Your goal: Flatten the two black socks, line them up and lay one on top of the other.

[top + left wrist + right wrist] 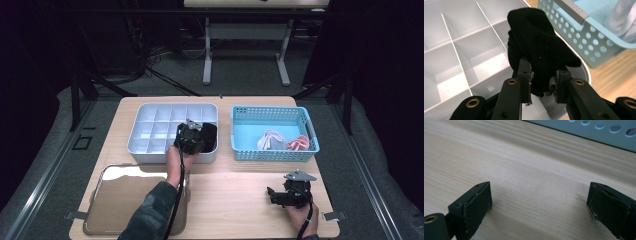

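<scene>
Your left tool (pixel 543 83) pinches the black rolled sock (pixel 539 47) over the white divided tray (pixel 456 50); next, lower it into the compartment beneath and release, while your right tool (pixel 539 205) rests spread on the tabletop (pixel 524 170).

Count: 1 black sock bundle (pixel 541 47), clamped in the left gripper (pixel 543 83). 1 white divider tray (pixel 150 131) under it. 1 blue basket (pixel 272 150) to its right, 2 cloth items inside: 1 white (pixel 270 139), 1 pink (pixel 298 144). 1 metal tray (pixel 120 200) near-left. 2 grippers total.
</scene>
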Motion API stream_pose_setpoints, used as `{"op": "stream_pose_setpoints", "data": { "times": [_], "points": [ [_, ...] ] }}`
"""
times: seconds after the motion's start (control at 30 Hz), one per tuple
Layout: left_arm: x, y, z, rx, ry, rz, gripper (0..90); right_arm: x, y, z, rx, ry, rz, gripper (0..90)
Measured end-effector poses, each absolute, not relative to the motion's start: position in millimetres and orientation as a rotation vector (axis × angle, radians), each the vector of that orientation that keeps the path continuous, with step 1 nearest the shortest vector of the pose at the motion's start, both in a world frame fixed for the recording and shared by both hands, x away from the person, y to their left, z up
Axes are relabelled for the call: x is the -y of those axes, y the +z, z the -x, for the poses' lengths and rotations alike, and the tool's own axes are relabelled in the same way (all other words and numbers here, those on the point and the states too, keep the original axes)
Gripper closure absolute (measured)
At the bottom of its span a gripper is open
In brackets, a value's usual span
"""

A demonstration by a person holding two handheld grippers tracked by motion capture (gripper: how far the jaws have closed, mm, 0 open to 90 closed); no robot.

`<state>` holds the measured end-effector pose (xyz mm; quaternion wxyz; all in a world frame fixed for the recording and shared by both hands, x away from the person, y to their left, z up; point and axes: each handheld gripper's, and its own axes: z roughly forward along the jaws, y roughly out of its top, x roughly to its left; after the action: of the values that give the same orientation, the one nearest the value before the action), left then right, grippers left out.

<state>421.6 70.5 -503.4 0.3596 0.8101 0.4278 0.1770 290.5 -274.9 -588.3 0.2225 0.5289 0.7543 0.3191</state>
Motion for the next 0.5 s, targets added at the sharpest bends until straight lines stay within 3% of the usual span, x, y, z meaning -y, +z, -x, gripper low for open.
{"op": "stream_pose_setpoints", "data": {
  "times": [0.2,0.5],
  "points": [
    [-73,-501,-421,-1.099,0.384,-2.107,68.3,275,-588,-291,-2.082,0.882,-1.461,5.4],
    [-80,-491,-418,-1.106,0.281,-2.118,46.1,275,-588,-291,-2.083,0.882,-1.461,5.4]
  ]
}}
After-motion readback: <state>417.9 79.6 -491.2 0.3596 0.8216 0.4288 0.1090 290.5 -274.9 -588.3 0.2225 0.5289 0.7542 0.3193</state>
